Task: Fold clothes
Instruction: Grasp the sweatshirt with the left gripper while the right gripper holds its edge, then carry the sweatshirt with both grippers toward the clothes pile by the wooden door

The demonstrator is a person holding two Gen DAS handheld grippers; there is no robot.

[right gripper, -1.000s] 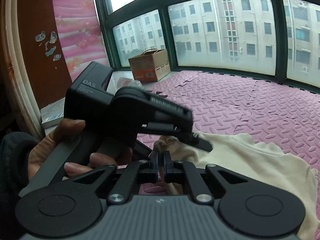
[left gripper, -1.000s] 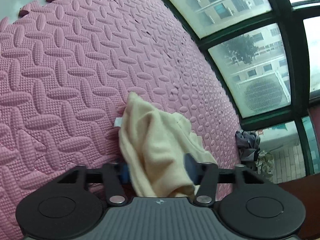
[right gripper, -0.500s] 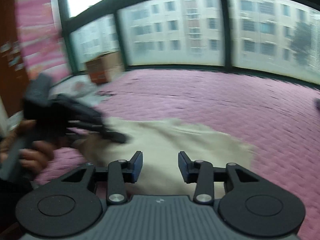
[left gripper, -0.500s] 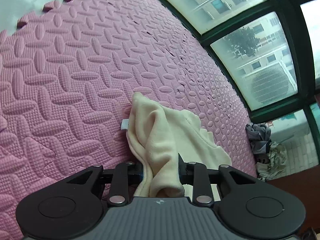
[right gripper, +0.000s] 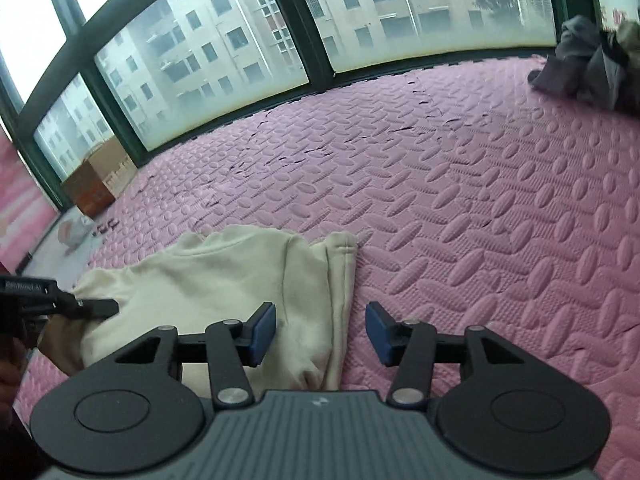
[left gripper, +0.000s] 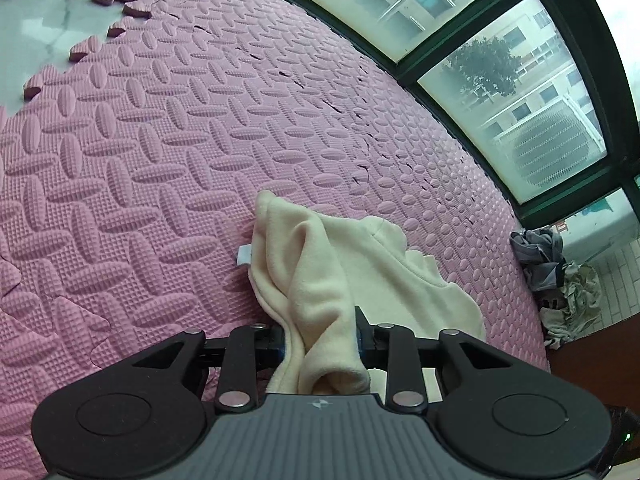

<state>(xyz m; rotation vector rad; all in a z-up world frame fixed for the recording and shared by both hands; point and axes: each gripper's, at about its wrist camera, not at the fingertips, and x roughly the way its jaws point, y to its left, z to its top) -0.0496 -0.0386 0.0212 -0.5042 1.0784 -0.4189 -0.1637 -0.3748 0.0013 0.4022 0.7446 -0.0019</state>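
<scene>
Left gripper (left gripper: 320,340) clamps garment (left gripper: 320,280); right gripper (right gripper: 320,334) opening (over hem)

Left gripper (right gripper: 60,304) side: a line of small white print, too blurred to read.
Garment (left gripper: 320,272) tag (left gripper: 243,255): white, no print legible.
Gripper bodies: a small pale emblem at centre, no letters.
Carton (right gripper: 100,184): markings too small to read.
Window (right gripper: 224,52) view: no legible signs.
</scene>
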